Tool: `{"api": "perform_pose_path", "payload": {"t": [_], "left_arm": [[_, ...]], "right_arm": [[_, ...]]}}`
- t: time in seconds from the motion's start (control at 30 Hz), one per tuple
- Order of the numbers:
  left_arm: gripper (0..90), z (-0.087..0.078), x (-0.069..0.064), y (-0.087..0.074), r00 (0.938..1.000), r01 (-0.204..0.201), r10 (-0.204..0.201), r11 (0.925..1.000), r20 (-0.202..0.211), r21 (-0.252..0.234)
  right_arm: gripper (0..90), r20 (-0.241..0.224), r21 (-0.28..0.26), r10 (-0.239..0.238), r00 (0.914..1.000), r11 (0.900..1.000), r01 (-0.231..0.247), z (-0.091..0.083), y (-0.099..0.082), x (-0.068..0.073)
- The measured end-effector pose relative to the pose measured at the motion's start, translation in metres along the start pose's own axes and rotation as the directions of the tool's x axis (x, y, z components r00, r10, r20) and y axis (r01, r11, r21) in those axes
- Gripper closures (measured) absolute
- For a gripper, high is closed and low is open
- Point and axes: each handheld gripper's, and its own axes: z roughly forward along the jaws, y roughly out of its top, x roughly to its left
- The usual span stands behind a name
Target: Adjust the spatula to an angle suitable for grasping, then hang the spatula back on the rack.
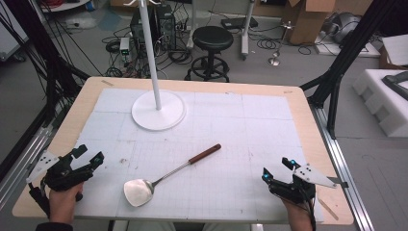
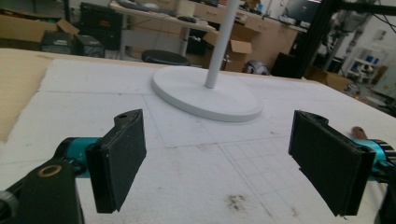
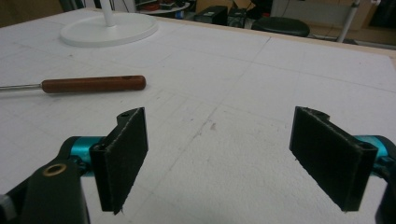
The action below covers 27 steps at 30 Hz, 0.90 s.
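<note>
Right tool (image 1: 278, 171), held at the desk's near right corner, stands with its jaws spread wide and nothing between them; in the right gripper view both black pads (image 3: 122, 158) frame bare white mat. Left tool (image 1: 88, 156), at the near left corner, is likewise wide apart and empty, its pads (image 2: 116, 161) facing the round white base of the stand (image 1: 159, 109). Between the two hands lies the spatula (image 1: 163, 178), flat on the white gridded mat (image 1: 240, 144) that covers the desk (image 1: 308, 125). Its long axis runs on a diagonal: the metal blade (image 1: 138, 192) lies near the front edge, toward the left hand (image 1: 62, 202), while the thin shaft rises away and rightward to the reddish wooden handle (image 1: 205, 153) near mid-mat. Blade end is nearer the left tool; handle end points toward the far right, ahead and to the left of the right tool, well apart from it. A grasp on the handle would probably suit the right tool, approaching across the axis.
</note>
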Motion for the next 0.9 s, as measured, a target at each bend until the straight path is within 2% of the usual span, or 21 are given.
{"api": "perform_pose_path", "payload": {"t": [0.13,0.3,0.5,0.6,0.67,0.77,0.9], "left_arm": [[18.5,0.002,-0.007,0.013,0.9983,-0.049,0.048,0.9987,0.033,0.017],[18.6,0.003,-0.013,0.023,0.9977,-0.044,0.044,0.9990,0.052,0.007],[18.6,0.006,-0.025,0.029,0.9948,-0.070,0.067,0.9968,0.077,0.037],[18.6,0.009,-0.032,0.034,0.9916,-0.079,0.073,0.9954,0.107,0.053],[18.7,0.013,-0.039,0.038,0.9867,-0.094,0.083,0.9930,0.140,0.071],[19.7,0.019,-0.051,0.045,0.9752,-0.116,0.094,0.9880,0.200,0.101],[23.6,0.032,-0.070,0.050,0.9497,-0.149,0.103,0.9792,0.296,0.138]], "right_arm": [[15.6,0.001,-0.007,0.008,1.0000,0.9999,-0.008,0.002,0.001,0.001],[15.6,-0.005,-0.015,0.019,0.9998,0.9997,-0.019,0.002,0.001,0.000],[15.6,-0.010,-0.011,0.016,0.9998,0.9998,-0.016,0.001,0.001,0.001],[15.6,-0.014,-0.017,0.018,0.9997,0.9997,-0.018,0.000,0.001,0.002],[15.6,-0.014,-0.022,0.017,0.9998,0.9996,-0.017,0.000,0.001,0.002],[15.6,-0.016,-0.016,0.020,0.9997,0.9997,-0.020,0.001,0.001,0.003],[15.6,-0.021,-0.011,0.015,0.9997,0.9998,-0.015,0.002,0.001,0.003]]}}
